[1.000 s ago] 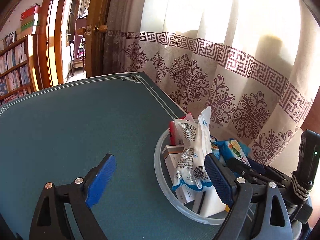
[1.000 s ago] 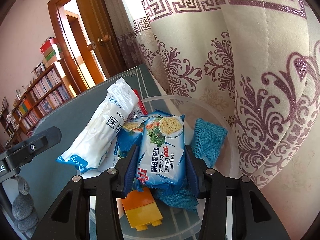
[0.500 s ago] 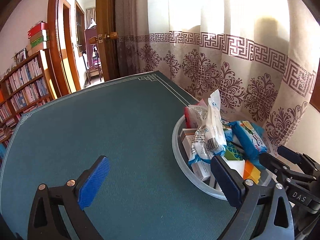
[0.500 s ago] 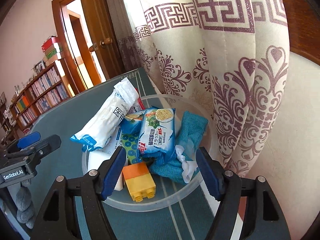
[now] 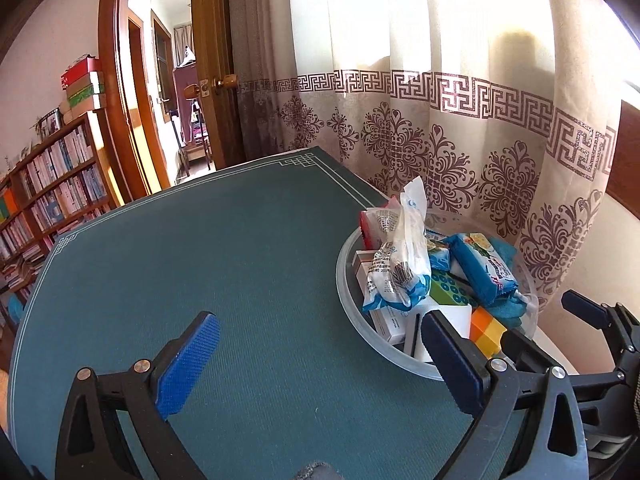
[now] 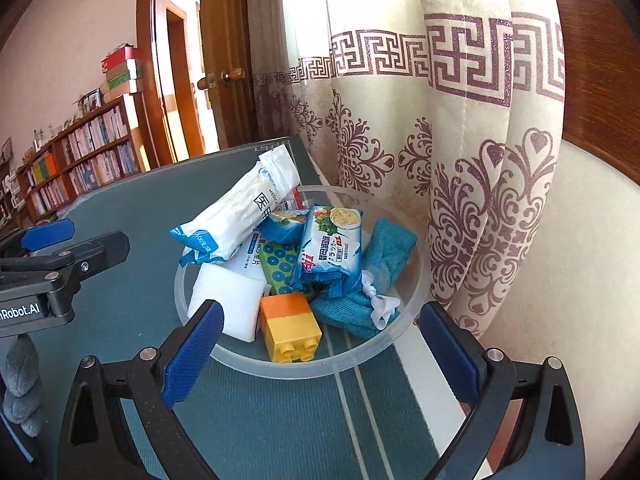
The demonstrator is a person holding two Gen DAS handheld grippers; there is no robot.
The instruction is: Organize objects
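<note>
**Filled bowl at the curtain edge, both tongs released**

The clear plastic bowl (image 6: 394, 336) sits on the far right of the green surface (image 5: 200, 248), just beside the patterned curtain (image 6: 460, 184). Piled inside it: a blue cracker packet (image 6: 332, 248) lying on top, a long white medical packet (image 6: 240, 216) leaning over the left rim, a teal cloth (image 6: 384, 256) on the right side, a green dotted block (image 6: 284, 268), a white box (image 6: 228, 300) and an orange-and-yellow toy brick (image 6: 290, 324) nearest the rim.

In the right wrist view the right tongs (image 6: 320, 344) stand just short of the bowl's near rim, their jaws having just been opening; now they are spread wide to either side of the bowl, with nothing pressed between the blue pads and the cracker packet lying free.

The left tongs (image 5: 320, 360) are also released, having finished spreading, and empty. They hover over bare surface to the left of the bowl, the right-hand pad overlapping the bowl's near rim in the picture. A bookshelf (image 5: 52, 192) and an open doorway (image 5: 160, 92) lie far left.
</note>
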